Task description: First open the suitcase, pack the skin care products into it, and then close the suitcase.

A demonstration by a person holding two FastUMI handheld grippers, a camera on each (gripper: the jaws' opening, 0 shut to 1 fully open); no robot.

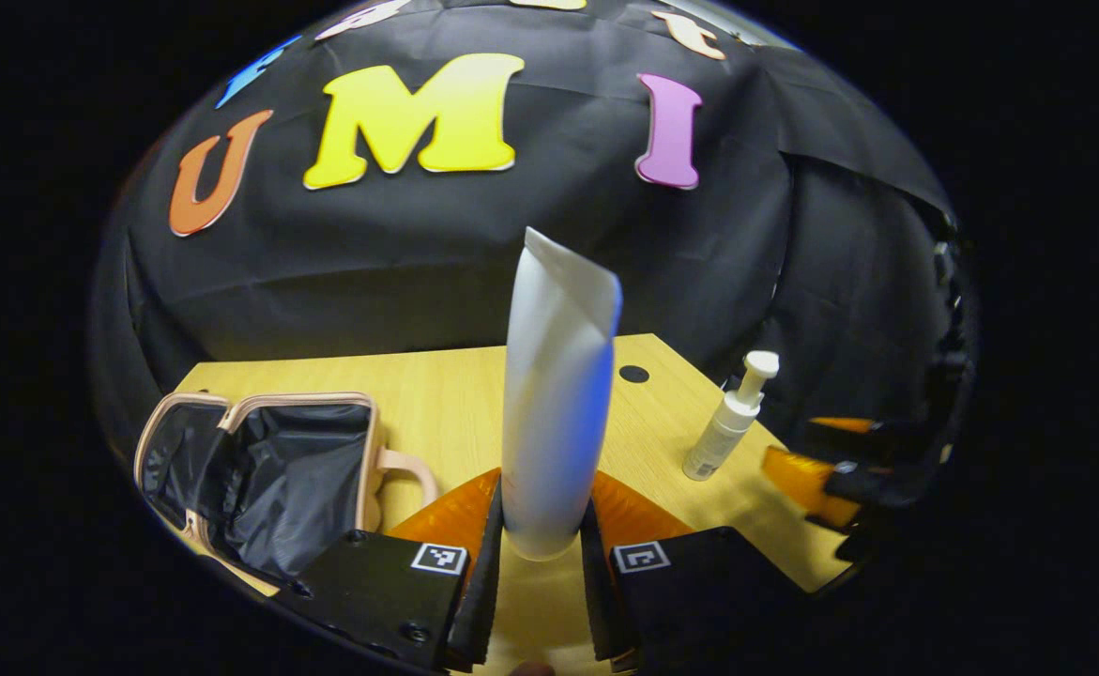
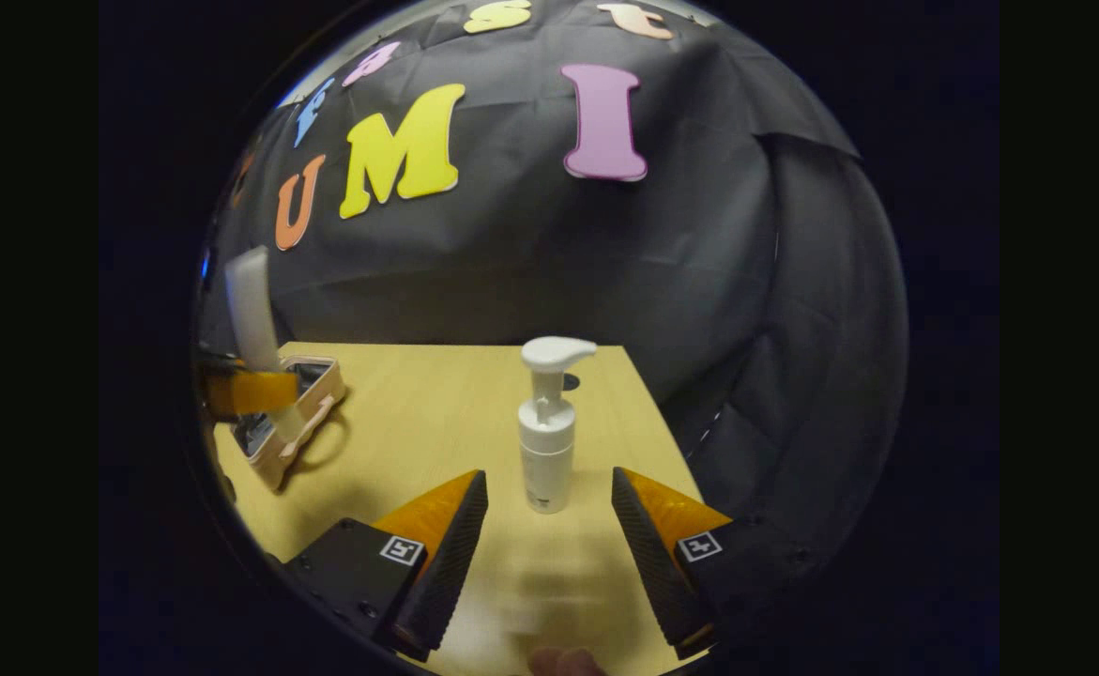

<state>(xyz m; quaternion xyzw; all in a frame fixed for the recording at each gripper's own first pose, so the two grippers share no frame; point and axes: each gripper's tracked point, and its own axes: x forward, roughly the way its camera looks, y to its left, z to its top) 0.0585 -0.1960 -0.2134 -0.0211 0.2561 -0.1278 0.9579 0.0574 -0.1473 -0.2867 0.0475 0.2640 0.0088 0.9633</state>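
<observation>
My left gripper (image 1: 541, 530) is shut on a white tube (image 1: 554, 394), held upright above the wooden table (image 1: 446, 394). The small suitcase (image 1: 263, 469) lies open at the left with its black lining showing. In the right gripper view that tube (image 2: 253, 314) and the left gripper (image 2: 244, 392) hang over the open suitcase (image 2: 291, 413) at the far left. A white pump bottle (image 2: 547, 432) stands upright on the table just ahead of my right gripper (image 2: 549, 488), whose fingers are open on either side of it and apart from it. The pump bottle (image 1: 730, 418) also stands at the right in the left gripper view.
The right gripper (image 1: 816, 479) shows at the table's right edge in the left gripper view. A round dark hole (image 1: 633, 374) sits in the tabletop near the back. Black cloth walls close the back and right sides.
</observation>
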